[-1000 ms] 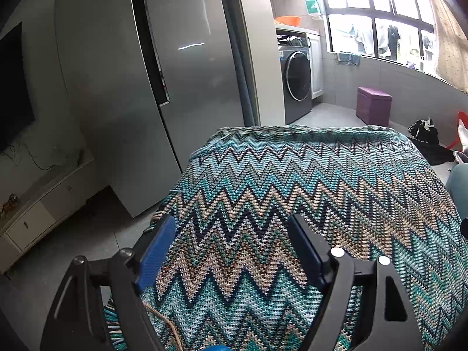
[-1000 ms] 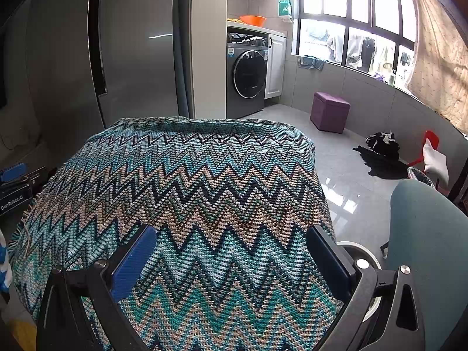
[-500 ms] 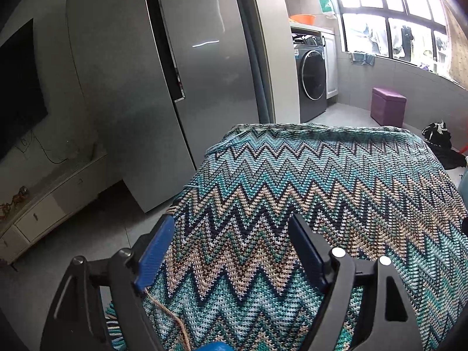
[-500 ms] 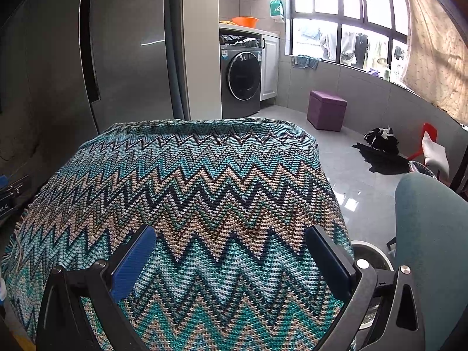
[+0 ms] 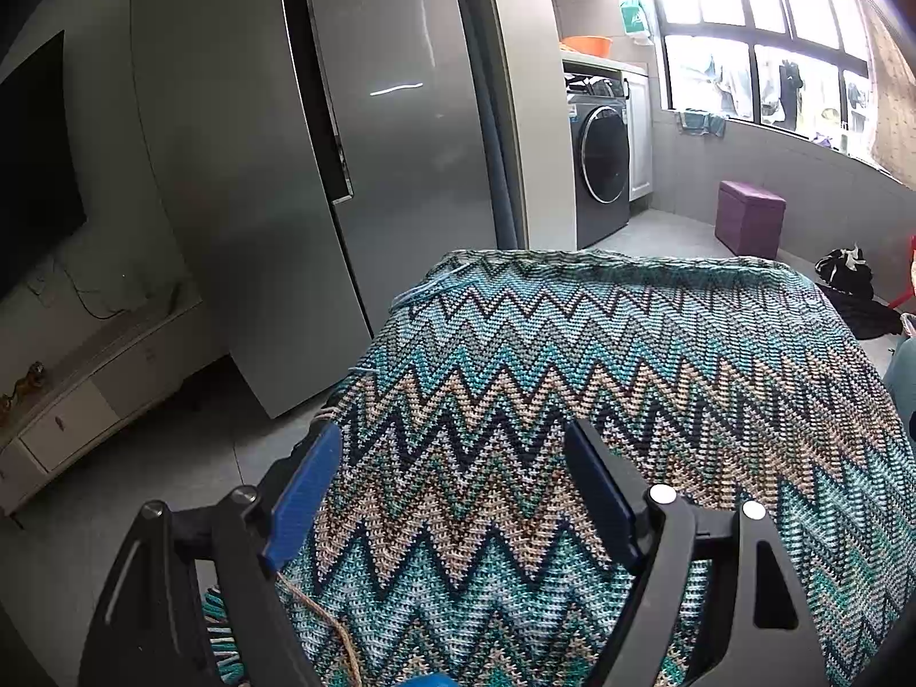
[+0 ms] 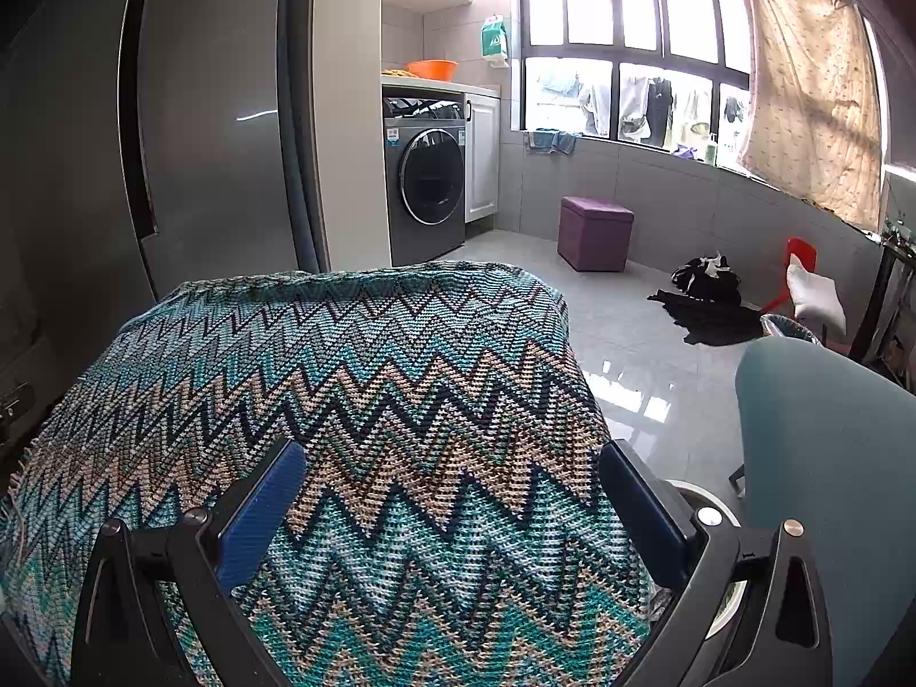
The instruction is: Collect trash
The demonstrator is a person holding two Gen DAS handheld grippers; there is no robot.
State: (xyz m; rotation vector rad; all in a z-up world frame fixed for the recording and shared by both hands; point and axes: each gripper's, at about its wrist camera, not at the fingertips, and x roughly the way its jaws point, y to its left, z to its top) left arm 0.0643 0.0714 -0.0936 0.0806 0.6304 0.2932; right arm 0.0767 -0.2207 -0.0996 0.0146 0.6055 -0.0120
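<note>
My left gripper [image 5: 452, 475] is open and empty, held above a table covered with a teal, tan and navy zigzag knitted cloth [image 5: 630, 378]. My right gripper [image 6: 452, 486] is open and empty above the same cloth [image 6: 372, 366], near its right side. No trash lies on the cloth in either view. A black pile with white scraps [image 6: 707, 286] lies on the floor at the right, also in the left wrist view [image 5: 847, 275]. A round white bin rim [image 6: 695, 501] shows on the floor beside my right finger.
A grey fridge [image 5: 320, 114] stands behind the table, a washing machine [image 6: 426, 183] and purple stool [image 6: 595, 232] beyond. A teal chair back [image 6: 824, 458] is at the right. A low white TV cabinet [image 5: 91, 395] is at the left. A red dustpan [image 6: 798, 255] leans far right.
Both grippers have lifted and tilted up a little, so more of the room and far edge of the cloth shows. The left view has swung slightly left. Both stay open.
</note>
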